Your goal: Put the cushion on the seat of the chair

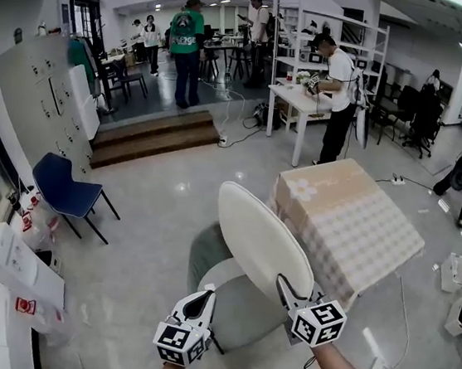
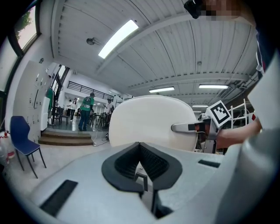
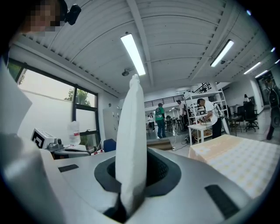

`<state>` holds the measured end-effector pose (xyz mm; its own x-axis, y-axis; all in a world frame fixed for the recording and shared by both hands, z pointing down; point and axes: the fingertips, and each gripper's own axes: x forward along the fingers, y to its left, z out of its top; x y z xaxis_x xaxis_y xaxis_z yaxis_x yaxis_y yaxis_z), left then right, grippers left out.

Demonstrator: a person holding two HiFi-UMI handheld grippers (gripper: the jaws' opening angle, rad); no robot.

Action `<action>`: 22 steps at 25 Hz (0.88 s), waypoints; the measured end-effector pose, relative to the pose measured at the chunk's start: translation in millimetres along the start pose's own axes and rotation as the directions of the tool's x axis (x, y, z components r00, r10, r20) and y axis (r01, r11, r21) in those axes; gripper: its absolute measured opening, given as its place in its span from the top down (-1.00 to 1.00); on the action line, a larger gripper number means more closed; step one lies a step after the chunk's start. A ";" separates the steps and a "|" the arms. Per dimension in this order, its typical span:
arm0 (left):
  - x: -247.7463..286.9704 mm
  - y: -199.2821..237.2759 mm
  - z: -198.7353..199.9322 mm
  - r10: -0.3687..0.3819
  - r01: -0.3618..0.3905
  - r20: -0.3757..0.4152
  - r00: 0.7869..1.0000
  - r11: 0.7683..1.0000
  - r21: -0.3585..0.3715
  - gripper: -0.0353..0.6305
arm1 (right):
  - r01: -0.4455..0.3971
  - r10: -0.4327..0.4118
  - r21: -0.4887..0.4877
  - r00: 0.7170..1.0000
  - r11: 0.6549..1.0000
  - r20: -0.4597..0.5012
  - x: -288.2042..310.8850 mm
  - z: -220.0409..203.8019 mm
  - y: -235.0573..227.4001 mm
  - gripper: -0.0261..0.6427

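My right gripper [image 1: 282,283] is shut on the lower edge of a white oval cushion [image 1: 259,240], which it holds up on edge and tilted. In the right gripper view the cushion [image 3: 133,144] stands edge-on between the jaws. The grey chair [image 1: 240,310] with a rounded seat and a greenish backrest stands directly below the cushion, partly hidden by it. My left gripper [image 1: 207,290] is to the left of the cushion, over the chair, with its jaws together and nothing between them. The left gripper view shows the cushion's [image 2: 148,122] broad face ahead, with the right gripper [image 2: 183,127] clamped on its right side.
A table with a checked cloth [image 1: 351,223] stands just right of the chair. A blue chair [image 1: 63,188] and boxes [image 1: 16,266] line the left wall. Wooden steps [image 1: 158,135] lead up to a platform where several people stand near desks and shelves.
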<state>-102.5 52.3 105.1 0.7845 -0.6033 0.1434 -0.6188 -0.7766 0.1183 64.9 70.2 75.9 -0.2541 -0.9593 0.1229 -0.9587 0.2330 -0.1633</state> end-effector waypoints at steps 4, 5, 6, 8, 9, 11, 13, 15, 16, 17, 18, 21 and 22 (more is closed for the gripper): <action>9.8 17.8 -1.2 -0.008 0.008 -0.007 1.000 1.000 -0.005 0.88 | 0.013 -0.013 0.001 1.000 1.000 -0.013 17.8 -2.7 -2.6 0.73; 12.0 21.3 -1.4 -0.009 0.009 -0.008 1.000 1.000 -0.006 0.88 | 0.016 -0.016 0.003 1.000 1.000 -0.017 21.3 -3.8 -3.7 0.73; 13.8 24.4 -1.8 -0.009 0.009 -0.009 1.000 1.000 -0.008 0.88 | 0.020 -0.020 0.005 1.000 1.000 -0.021 24.4 -5.1 -4.7 0.73; 16.3 30.1 -3.6 -0.011 0.010 -0.013 1.000 1.000 -0.010 0.88 | 0.026 -0.026 0.009 0.999 1.000 -0.029 30.3 -8.6 -5.6 0.73; 17.2 33.0 -4.9 -0.011 0.011 -0.015 1.000 1.000 -0.011 0.88 | 0.028 -0.028 0.010 0.999 1.000 -0.032 33.3 -10.3 -5.4 0.73; 19.1 39.4 -7.9 -0.013 0.013 -0.024 1.000 1.000 -0.005 0.88 | 0.029 -0.028 0.007 0.999 1.000 -0.038 39.4 -12.8 -4.8 0.73; 21.3 45.9 -9.4 -0.011 0.011 -0.034 0.999 1.000 0.005 0.88 | 0.026 -0.026 0.006 0.999 1.000 -0.043 44.7 -14.5 -5.3 0.73; 22.9 52.0 -9.4 -0.006 0.006 -0.039 0.999 1.000 0.007 0.88 | 0.026 -0.026 0.006 0.998 1.000 -0.053 49.0 -17.7 -7.0 0.73; 23.3 54.6 -9.7 -0.002 0.003 -0.040 0.999 1.000 0.005 0.88 | 0.027 -0.026 0.005 0.998 1.000 -0.060 50.9 -20.2 -8.0 0.73; 23.8 56.6 -10.5 0.001 -0.001 -0.041 0.999 1.000 0.004 0.88 | 0.027 -0.026 0.004 0.997 1.000 -0.067 52.4 -23.0 -9.0 0.73; 24.3 57.7 -11.5 0.005 -0.005 -0.042 0.999 1.000 0.002 0.88 | 0.027 -0.026 0.004 0.997 1.000 -0.073 53.4 -25.5 -10.3 0.73; 28.5 55.4 -14.8 0.012 -0.012 -0.051 0.999 1.000 -0.001 0.88 | 0.023 -0.022 0.003 0.996 1.000 -0.086 54.1 -29.6 -17.7 0.73; 30.8 54.0 -16.2 0.015 -0.015 -0.055 0.998 1.000 -0.003 0.88 | 0.020 -0.019 0.002 0.996 1.000 -0.089 54.4 -30.3 -20.8 0.73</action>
<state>-112.4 -5.3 131.7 0.7718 -0.6039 0.1991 -0.6307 -0.7668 0.1193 67.1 18.0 115.6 -0.2458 -0.9456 0.2131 -0.9632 0.2137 -0.1629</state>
